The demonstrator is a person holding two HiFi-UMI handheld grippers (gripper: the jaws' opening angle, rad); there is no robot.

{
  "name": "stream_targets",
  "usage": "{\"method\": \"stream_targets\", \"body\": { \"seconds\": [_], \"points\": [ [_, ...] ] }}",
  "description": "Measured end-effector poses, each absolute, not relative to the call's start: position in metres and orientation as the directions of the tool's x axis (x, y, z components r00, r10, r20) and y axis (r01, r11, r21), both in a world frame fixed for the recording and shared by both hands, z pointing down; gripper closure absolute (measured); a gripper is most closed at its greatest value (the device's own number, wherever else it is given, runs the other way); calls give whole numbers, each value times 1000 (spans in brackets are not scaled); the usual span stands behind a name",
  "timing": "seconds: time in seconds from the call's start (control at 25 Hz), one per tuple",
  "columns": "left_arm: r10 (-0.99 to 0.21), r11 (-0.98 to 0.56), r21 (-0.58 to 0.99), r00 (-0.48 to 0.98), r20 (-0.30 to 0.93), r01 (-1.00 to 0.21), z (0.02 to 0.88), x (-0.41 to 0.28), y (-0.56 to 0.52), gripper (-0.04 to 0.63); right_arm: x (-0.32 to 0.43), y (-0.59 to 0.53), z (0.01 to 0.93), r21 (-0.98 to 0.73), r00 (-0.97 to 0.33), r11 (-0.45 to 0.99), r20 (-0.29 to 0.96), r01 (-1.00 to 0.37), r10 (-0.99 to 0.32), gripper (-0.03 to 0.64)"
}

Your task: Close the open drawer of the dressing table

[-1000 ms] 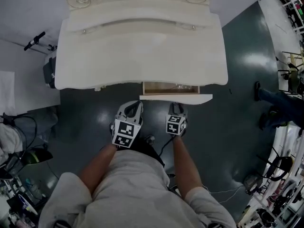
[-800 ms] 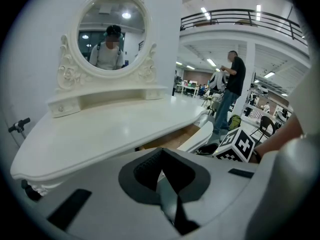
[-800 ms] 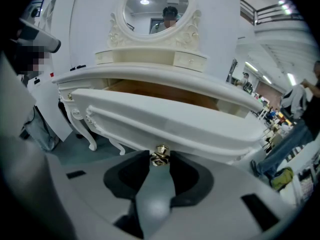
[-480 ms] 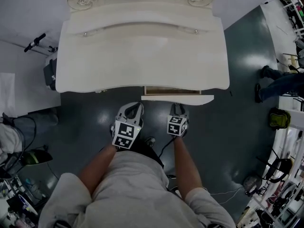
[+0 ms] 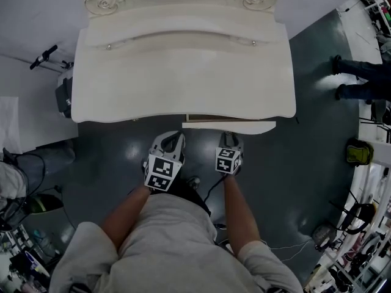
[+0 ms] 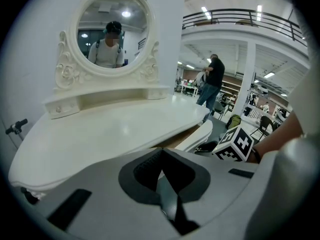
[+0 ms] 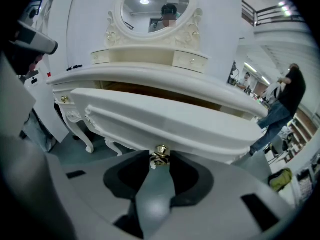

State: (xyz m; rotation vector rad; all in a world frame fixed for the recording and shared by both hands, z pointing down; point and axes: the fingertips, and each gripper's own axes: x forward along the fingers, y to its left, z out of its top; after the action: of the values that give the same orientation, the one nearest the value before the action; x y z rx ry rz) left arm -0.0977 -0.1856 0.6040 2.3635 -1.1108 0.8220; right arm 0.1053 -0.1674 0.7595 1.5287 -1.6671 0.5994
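The white dressing table (image 5: 183,72) stands right in front of me. Its drawer front (image 5: 229,127) sticks out only a little from under the top, with a thin strip of wooden inside showing. My right gripper (image 5: 227,138) is at that front. In the right gripper view its jaws (image 7: 160,160) close round the brass drawer knob (image 7: 160,155) under the drawer front (image 7: 165,119). My left gripper (image 5: 173,137) hangs to the left of the drawer, below the table's edge. In the left gripper view its tips (image 6: 161,151) meet with nothing between them, and the drawer (image 6: 197,136) lies to their right.
A person's legs (image 5: 357,78) stand on the dark floor at the right, near a green bag (image 5: 357,151). Chairs and cables crowd the right edge. Clutter and a grey cloth (image 5: 43,157) lie at the left. The table's carved legs (image 7: 82,129) stand left of the drawer.
The drawer has slid in under the table top; the open wooden gap has shrunk to a thin strip. The person at the right has walked further up the picture.
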Motion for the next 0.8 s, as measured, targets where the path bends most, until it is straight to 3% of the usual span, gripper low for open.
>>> {"method": "stream_targets", "body": {
  "seconds": [0.8],
  "points": [
    [-541,-623,110,528,654,-775,603,-95,-209,588,105,-186,757,173,44,156,793,-972,-608,480]
  ]
}}
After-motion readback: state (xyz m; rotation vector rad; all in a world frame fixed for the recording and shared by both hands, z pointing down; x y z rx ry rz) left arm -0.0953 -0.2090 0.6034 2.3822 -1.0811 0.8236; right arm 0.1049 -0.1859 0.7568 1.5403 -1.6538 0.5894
